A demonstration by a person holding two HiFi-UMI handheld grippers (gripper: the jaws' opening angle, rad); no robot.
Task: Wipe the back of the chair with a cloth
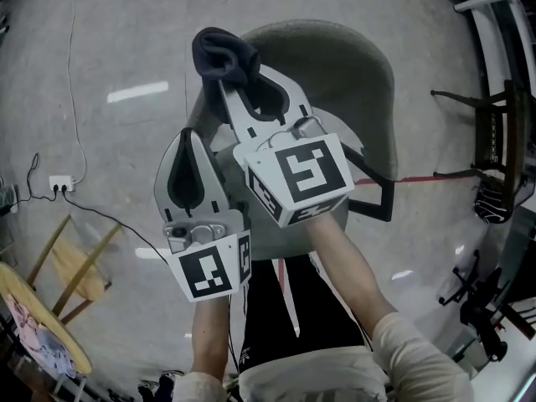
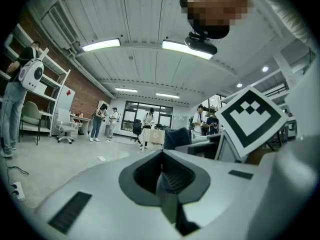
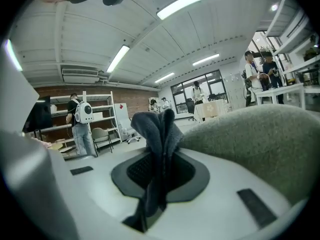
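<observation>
The right claw (image 1: 221,80) is pinched shut on a dark cloth (image 1: 225,50). In the right gripper view the cloth (image 3: 158,129) stands up in a bunched fold from between the pressed pads of that claw (image 3: 159,170). The grey-green fabric back of the chair (image 3: 260,134) swells just beside it on the right; whether the cloth touches it cannot be told. From the head view the cloth sits at the upper left rim of the chair (image 1: 356,65), with the curved edge of the back running away to the right.

The left claw (image 1: 189,147) hangs lower and to the left, clear of the chair's edge. Its jaws are pressed together on nothing, as the left gripper view (image 2: 163,176) shows.

Outward lies pale concrete floor (image 1: 117,48), open beyond and left of the chair. A power strip (image 1: 60,182) with its cable and a wooden stool (image 1: 77,276) lie further left — a black frame chair (image 1: 496,149) stands well apart at the right.
</observation>
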